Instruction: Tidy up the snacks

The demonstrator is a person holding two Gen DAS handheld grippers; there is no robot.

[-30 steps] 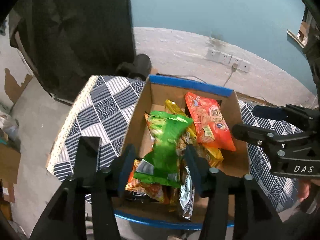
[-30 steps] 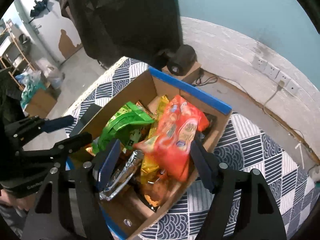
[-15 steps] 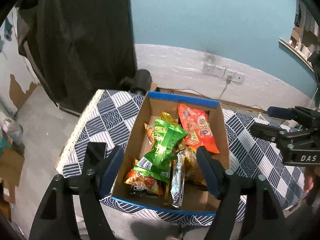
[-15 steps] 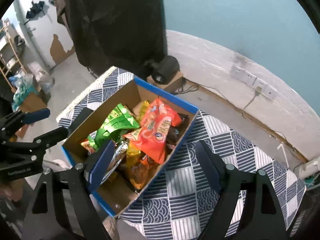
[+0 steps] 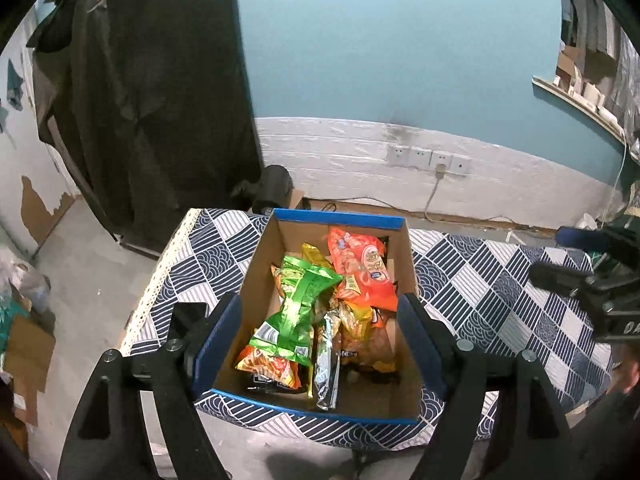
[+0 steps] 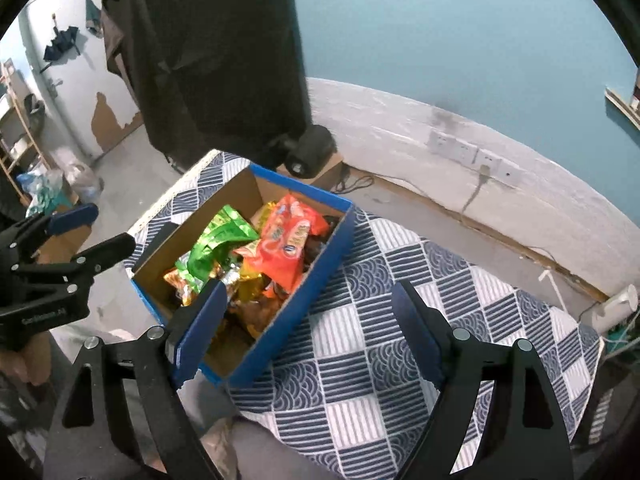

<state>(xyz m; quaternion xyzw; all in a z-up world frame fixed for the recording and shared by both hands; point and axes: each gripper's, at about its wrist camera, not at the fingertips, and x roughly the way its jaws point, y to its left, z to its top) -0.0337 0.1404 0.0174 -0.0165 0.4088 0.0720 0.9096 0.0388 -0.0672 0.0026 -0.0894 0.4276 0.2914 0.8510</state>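
Note:
A cardboard box [image 5: 340,220] with blue outer walls [image 6: 320,264] stands on a table under a blue-and-white patterned cloth [image 5: 480,280]. In it lie a green bag [image 5: 300,300], an orange bag [image 5: 360,264], a silver packet [image 5: 326,356] and other snack bags. My left gripper [image 5: 318,308] hangs above the box's near end, its jaws opening, with nothing between them. My right gripper [image 6: 310,300] stands open and empty over the box's right wall and the cloth [image 6: 400,320]. Each view shows the other gripper off to the side, the left gripper [image 6: 110,226] and the right gripper [image 5: 580,280].
A dark cloth [image 5: 140,100] hangs behind the table at the left. A black round device [image 5: 274,188] sits on a carton by the wall, under sockets [image 5: 428,158] with a cord. The box stands near the table's left edge. Bags and cardboard lie on the floor [image 5: 24,320].
Both grippers have risen and drawn back from the box, so it looks smaller. Their jaws have widened away from the green bag and the orange bag, which lie in the box.

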